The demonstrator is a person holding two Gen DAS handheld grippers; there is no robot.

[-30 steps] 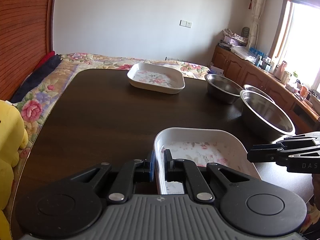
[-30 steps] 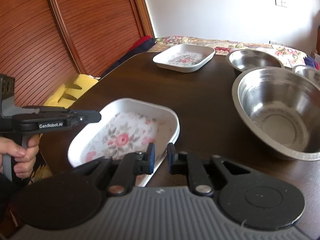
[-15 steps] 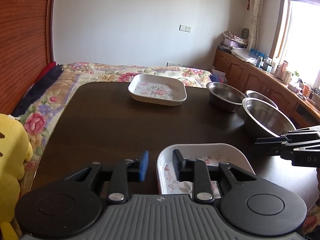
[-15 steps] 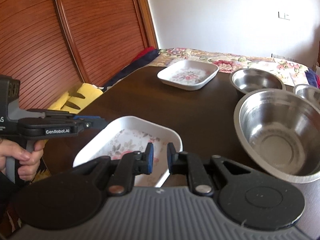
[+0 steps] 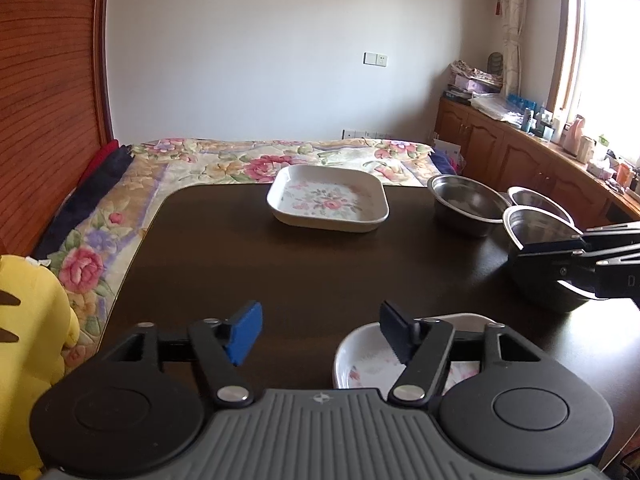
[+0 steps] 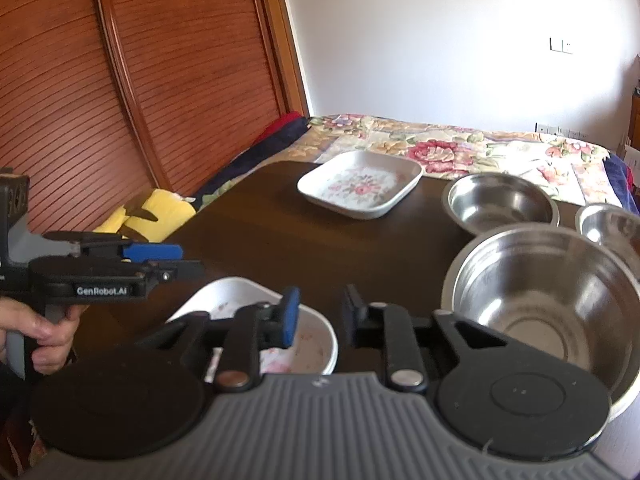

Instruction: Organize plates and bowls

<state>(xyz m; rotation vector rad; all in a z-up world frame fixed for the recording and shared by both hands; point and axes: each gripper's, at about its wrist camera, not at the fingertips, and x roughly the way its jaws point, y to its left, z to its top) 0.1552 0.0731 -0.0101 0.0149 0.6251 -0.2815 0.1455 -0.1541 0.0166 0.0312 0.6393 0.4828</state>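
Jaws of the left gripper point(image 5: 320, 330) are being held wide apart, having just been opening, with nothing clamped; the near floral plate point(image 5: 360, 356) is lying on the dark table point(image 5: 320, 272) under its right finger. The right gripper point(image 6: 320, 312) is being held slightly parted (jaws just opening), the plate's rim beneath its left finger, not gripped. Ahead of both tools a second floral plate point(image 5: 328, 200) is resting. Three steel bowls point(image 6: 544, 292) are standing to the right.
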